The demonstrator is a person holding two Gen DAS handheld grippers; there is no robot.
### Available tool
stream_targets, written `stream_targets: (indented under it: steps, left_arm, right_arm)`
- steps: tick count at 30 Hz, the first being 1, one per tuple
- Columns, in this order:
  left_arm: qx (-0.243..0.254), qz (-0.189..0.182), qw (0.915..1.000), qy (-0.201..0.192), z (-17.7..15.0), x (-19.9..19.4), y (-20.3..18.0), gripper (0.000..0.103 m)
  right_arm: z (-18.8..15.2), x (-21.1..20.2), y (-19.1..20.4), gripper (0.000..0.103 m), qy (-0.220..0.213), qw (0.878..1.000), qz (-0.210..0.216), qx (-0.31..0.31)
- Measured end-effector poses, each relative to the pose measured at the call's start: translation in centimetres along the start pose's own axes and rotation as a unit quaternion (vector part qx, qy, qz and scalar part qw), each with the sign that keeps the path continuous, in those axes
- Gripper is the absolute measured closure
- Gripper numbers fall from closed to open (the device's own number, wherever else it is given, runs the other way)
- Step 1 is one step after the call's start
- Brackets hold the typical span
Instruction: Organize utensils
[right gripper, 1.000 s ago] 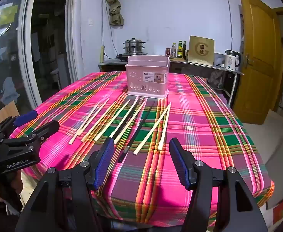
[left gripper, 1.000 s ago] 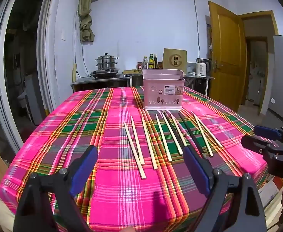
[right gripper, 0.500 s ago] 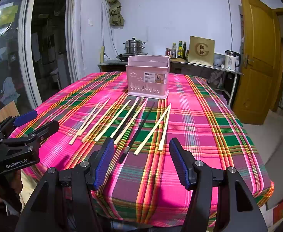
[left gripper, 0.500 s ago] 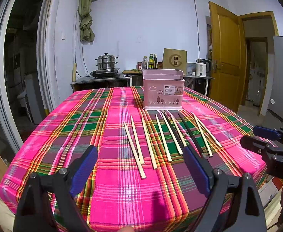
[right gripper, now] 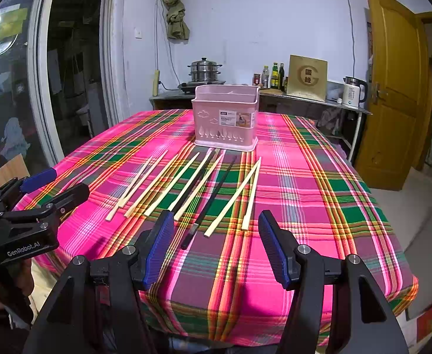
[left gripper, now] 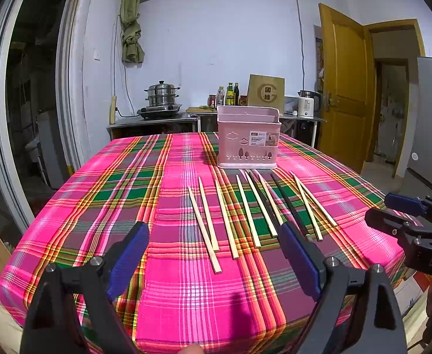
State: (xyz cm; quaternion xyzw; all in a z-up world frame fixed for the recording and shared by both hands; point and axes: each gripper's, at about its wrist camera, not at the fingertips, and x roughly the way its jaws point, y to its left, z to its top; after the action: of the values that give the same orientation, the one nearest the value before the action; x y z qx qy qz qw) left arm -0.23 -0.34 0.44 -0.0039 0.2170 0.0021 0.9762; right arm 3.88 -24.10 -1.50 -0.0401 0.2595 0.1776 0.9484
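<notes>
Both tongs, the left gripper (left gripper: 213, 253) and the right gripper (right gripper: 216, 244), hang wide open and empty over the near edge of a tabletop (left gripper: 104, 206) under pink plaid cloth. Ten chopsticks, eight pale wooden chopsticks (right gripper: 183, 181) and two black chopsticks (right gripper: 213, 199), lie fanned side by side mid-table. One pink utensil basket (right gripper: 226, 118) stands upright just beyond their far tips, toward the far edge.

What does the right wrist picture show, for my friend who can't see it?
Chopsticks, mostly pale wood with some black ones, lie in a row on a pink plaid tablecloth, in front of a pink utensil basket. The open right tool hovers empty near them, and the left tool waits at the left edge.
</notes>
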Motion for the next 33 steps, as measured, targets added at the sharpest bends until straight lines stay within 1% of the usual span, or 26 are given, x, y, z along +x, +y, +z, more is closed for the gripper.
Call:
stream_targets:
  steps: [33]
  left_arm:
    - [-0.001, -0.001, 1.0000, 0.002, 0.16, -0.05, -0.17, 0.012]
  right_arm:
    - [0.09, 0.11, -0.06, 0.043, 0.000, 1.000, 0.000, 0.000]
